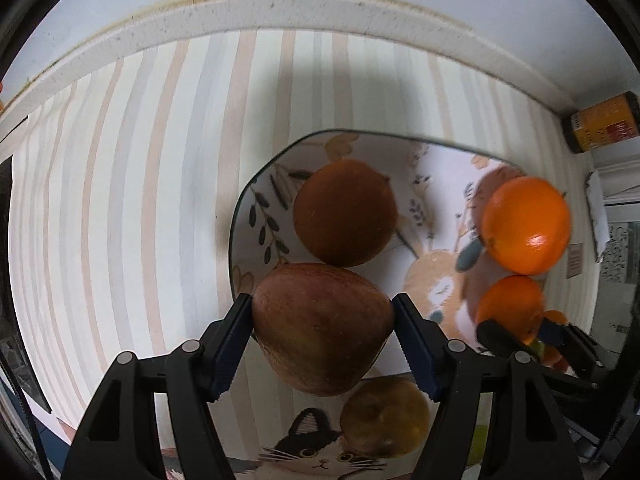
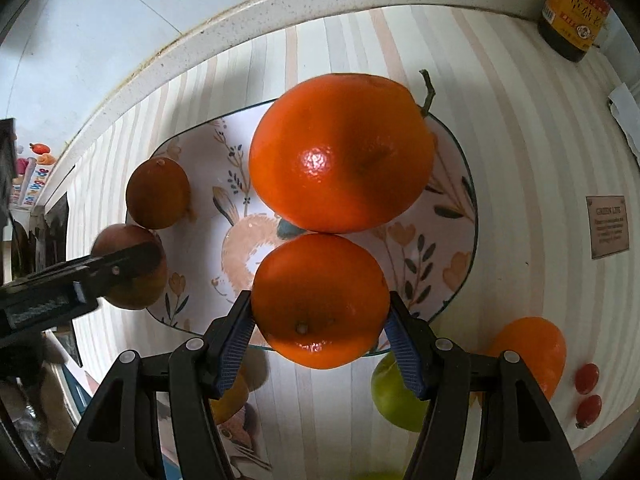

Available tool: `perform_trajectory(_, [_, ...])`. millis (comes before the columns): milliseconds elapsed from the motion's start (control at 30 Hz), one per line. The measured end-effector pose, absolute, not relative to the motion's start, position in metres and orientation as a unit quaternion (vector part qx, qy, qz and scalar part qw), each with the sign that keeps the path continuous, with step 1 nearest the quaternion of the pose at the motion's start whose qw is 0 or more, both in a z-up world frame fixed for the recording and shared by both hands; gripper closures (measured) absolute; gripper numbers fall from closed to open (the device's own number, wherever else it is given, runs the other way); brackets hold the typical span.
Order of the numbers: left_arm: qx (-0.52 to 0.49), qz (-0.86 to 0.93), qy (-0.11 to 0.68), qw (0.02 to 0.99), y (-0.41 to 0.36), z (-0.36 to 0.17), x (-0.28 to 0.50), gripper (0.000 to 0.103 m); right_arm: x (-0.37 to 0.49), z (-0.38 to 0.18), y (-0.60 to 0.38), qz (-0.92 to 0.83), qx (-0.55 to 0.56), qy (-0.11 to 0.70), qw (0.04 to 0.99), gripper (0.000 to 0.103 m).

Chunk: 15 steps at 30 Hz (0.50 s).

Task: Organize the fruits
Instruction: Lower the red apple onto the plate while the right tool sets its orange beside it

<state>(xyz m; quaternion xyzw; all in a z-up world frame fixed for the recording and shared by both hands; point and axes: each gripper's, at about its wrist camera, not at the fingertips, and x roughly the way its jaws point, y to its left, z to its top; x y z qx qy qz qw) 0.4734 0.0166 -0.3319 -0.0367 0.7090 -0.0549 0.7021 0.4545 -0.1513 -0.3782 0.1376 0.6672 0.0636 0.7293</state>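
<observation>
Your left gripper (image 1: 322,320) is clamped on a reddish, rounded apple (image 1: 322,326), and your right gripper (image 2: 320,312) is clamped on a smaller glossy orange (image 2: 320,300). Both fruits hang at the near rim of the illustrated ceramic plate (image 2: 452,280), so the plate's open floor lies straight ahead of each tool, away from you.

From the left wrist view, the apple sits just in front of a dull brown-orange fruit (image 1: 346,212) already on the plate; they look touching or very nearly so, and I cannot tell which. From the right wrist view, your held orange sits directly below a large bright orange with a stem (image 2: 342,152), edges meeting in the frame. The free patch of plate lies between those two resting fruits, around the painted rabbit.

The plate rests on a pastel striped tablecloth (image 1: 120,200) against a pale speckled counter edge (image 1: 280,12). A green apple (image 2: 394,396), another orange (image 2: 536,352) and two small red tomatoes (image 2: 587,392) wait on the cloth beside your right tool. Room is tight; I judge the apple likelier to nudge its neighbour.
</observation>
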Motion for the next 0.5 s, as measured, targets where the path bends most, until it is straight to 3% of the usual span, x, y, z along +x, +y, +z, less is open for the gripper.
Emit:
perform_trajectory(100, [-0.044, -0.051, 0.711, 0.7, 0.019, -0.336, 0.472, 0.034, 0.456, -0.378, -0.155, 0.067, 0.148, 0.672, 0.723, 0.035])
perform_trajectory(167, [-0.046, -0.05, 0.711, 0.7, 0.02, -0.335, 0.471, 0.034, 0.458, -0.377, -0.159, 0.067, 0.155, 0.675, 0.718, 0.023])
perform_trajectory(233, [-0.042, -0.047, 0.707, 0.705, 0.02, -0.333, 0.471, 0.028, 0.459, -0.372, -0.165, 0.065, 0.16, 0.673, 0.719, 0.013])
perform_trajectory(300, [-0.043, -0.048, 0.701, 0.71, 0.022, -0.329, 0.469, 0.012, 0.459, -0.367, -0.171, 0.063, 0.162, 0.675, 0.717, 0.012])
perform_trajectory(500, [-0.048, -0.046, 0.686, 0.725, 0.025, -0.303, 0.455, 0.008, 0.448, -0.345, -0.182, 0.042, 0.133, 0.671, 0.728, 0.008])
